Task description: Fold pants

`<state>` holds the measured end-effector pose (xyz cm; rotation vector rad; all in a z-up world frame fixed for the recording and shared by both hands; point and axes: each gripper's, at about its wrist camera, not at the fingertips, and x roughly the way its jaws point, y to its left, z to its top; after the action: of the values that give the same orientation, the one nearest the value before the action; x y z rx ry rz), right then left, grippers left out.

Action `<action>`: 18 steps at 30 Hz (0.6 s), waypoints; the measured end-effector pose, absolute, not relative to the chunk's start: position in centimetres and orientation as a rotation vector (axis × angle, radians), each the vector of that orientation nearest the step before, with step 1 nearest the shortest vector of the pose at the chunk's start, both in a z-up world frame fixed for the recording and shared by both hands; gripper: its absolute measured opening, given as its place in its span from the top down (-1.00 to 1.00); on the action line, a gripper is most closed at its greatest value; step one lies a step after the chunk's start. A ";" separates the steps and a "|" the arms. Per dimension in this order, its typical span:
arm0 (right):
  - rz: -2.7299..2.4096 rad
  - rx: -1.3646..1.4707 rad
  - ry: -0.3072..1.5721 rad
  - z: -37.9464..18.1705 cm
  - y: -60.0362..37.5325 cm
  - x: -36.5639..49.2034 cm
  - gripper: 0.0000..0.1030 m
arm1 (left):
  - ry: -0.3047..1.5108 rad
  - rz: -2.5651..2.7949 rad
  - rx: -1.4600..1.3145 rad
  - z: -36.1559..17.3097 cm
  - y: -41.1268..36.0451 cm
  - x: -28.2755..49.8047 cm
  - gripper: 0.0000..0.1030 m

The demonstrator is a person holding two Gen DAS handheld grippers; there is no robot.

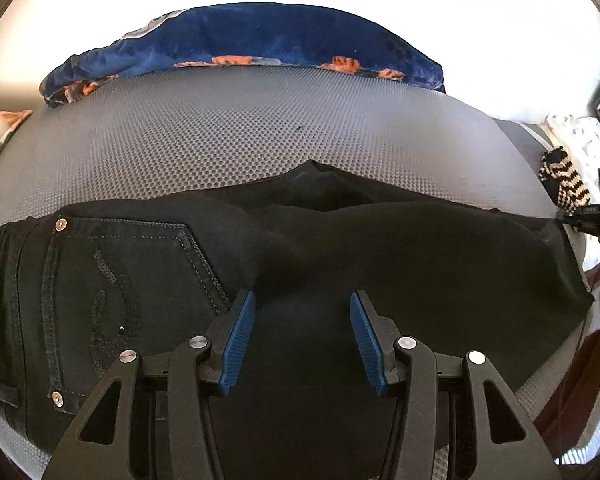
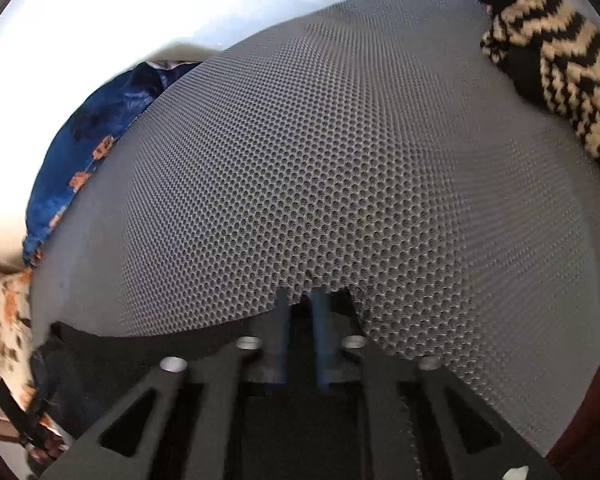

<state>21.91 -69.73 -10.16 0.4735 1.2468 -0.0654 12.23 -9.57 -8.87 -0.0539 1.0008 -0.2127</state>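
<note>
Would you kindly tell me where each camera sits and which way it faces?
Left wrist: rides the open left tongs, low over the black pants, facing across the grey honeycomb mat; the right tongs meet the hem at far right.
Right wrist: rides the right tongs, nearly closed, blurred, tilted across the mat; fingers show at lower left.
Shared: mat, pants, blue blanket, striped knit.
</note>
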 end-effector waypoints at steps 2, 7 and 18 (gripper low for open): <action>-0.082 0.448 1.209 -9.4 -69.6 21.4 0.95 | 0.996 -0.211 -0.055 -8.9 -9.6 12.2 0.02; -0.187 0.399 1.073 -6.8 -69.2 19.5 0.97 | 0.989 -0.196 -0.048 -9.2 -9.5 12.2 0.02; -0.271 0.372 1.146 -10.6 -69.4 20.6 0.98 | 0.995 -0.190 -0.003 -10.9 -9.7 12.2 0.02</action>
<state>20.60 -69.36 -10.56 0.3719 1.1455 -0.2714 12.24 -9.67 -10.94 -0.0029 0.9954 -0.1902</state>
